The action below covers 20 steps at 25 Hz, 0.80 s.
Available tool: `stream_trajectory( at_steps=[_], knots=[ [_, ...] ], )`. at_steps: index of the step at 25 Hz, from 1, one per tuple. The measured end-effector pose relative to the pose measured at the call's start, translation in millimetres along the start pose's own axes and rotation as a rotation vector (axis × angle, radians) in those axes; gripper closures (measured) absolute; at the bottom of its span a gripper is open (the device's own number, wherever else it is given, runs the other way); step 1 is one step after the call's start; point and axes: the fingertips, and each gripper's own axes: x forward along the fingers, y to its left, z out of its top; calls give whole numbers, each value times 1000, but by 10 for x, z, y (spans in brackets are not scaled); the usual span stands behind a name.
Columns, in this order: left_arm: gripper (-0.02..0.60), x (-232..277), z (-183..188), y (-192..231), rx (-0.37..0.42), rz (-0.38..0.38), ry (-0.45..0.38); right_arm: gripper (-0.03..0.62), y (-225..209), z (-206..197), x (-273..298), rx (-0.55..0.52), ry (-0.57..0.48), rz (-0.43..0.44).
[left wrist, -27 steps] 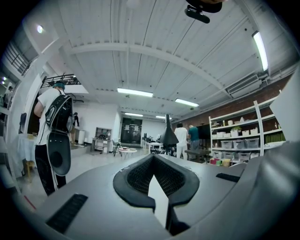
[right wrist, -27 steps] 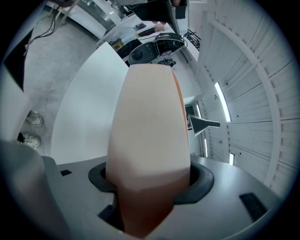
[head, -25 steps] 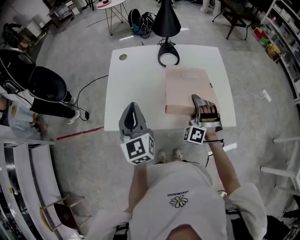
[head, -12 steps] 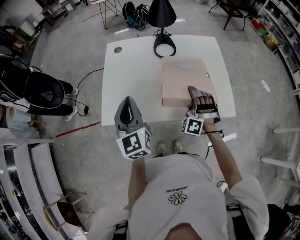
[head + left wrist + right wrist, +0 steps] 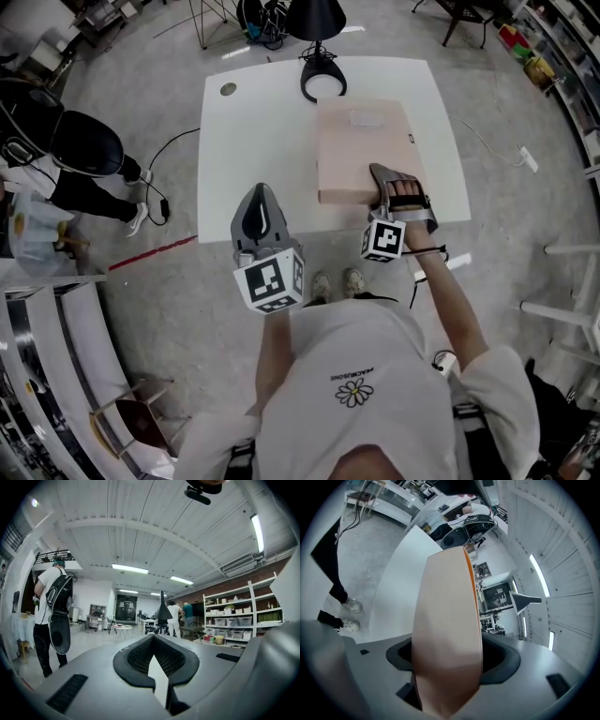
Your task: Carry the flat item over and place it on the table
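The pale pink flat box (image 5: 361, 141) lay on the white bench (image 5: 262, 141), right tongs (image 5: 392, 184) just opening round its five-o'clock corner and needing only withdrawal, left tongs (image 5: 262, 194) closed, empty.

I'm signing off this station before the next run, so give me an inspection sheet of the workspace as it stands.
Surface: white table, round hole at its far left corner.
Job's things: flat item lying on the table's right half.
Clutter: black lamp at the far edge.
Grippers: left gripper shut, empty, off the table; right gripper at the flat item's near edge, jaws just opening, item between them.
Cables: black cable and white cable on the floor.
Surroundings: person at left, shelving at right.
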Motion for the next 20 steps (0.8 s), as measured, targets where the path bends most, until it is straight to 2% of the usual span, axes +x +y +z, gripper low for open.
stream_trajectory(
  at_steps=[3, 9, 15, 20],
  knots=[
    [569, -9, -5, 5, 0, -3, 4, 288, 65, 18, -9, 12, -13, 31],
    [569, 37, -17, -21, 0, -10, 8, 263, 178, 28, 13, 63, -63, 161],
    [569, 24, 43, -113, 2, -39, 4, 255, 193, -1, -53, 64, -87, 251],
    [569, 106, 30, -198, 10, -63, 2, 248, 366, -43, -12, 105, -93, 396]
  ],
)
